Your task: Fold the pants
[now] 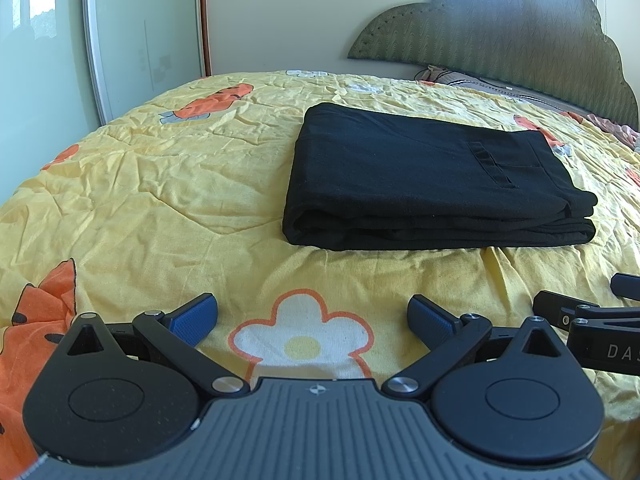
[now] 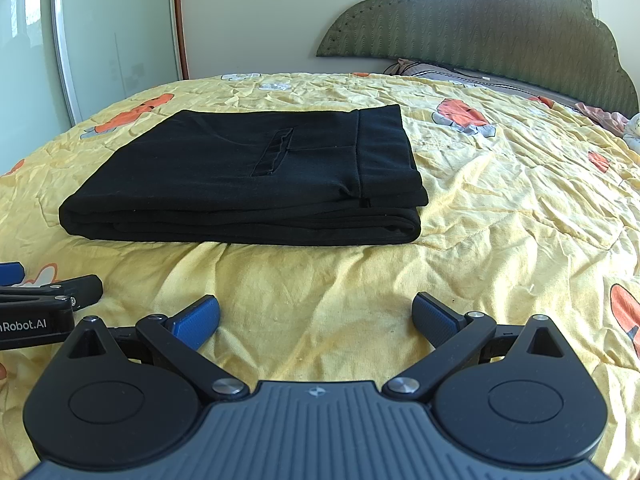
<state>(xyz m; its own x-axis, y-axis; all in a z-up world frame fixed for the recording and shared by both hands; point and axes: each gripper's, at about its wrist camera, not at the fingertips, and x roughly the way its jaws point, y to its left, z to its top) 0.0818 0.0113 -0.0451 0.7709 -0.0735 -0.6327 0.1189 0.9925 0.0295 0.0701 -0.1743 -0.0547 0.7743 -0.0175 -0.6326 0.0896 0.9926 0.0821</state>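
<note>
Black pants [image 1: 432, 176] lie folded into a flat rectangular stack on the yellow bedspread; they also show in the right wrist view [image 2: 256, 184], with a back pocket and waistband on top. My left gripper [image 1: 312, 316] is open and empty, resting low over the bedspread, short of the pants' near edge. My right gripper [image 2: 316, 316] is open and empty too, also short of the stack. Each gripper shows at the edge of the other's view: the right gripper [image 1: 592, 312] and the left gripper [image 2: 44, 296].
The yellow bedspread [image 1: 160, 184] with orange and white prints covers the bed [image 2: 520, 208]. A green padded headboard [image 1: 500, 32] and pillows [image 2: 440, 70] stand at the far right. A wardrobe with sliding doors [image 1: 132, 32] lines the far left.
</note>
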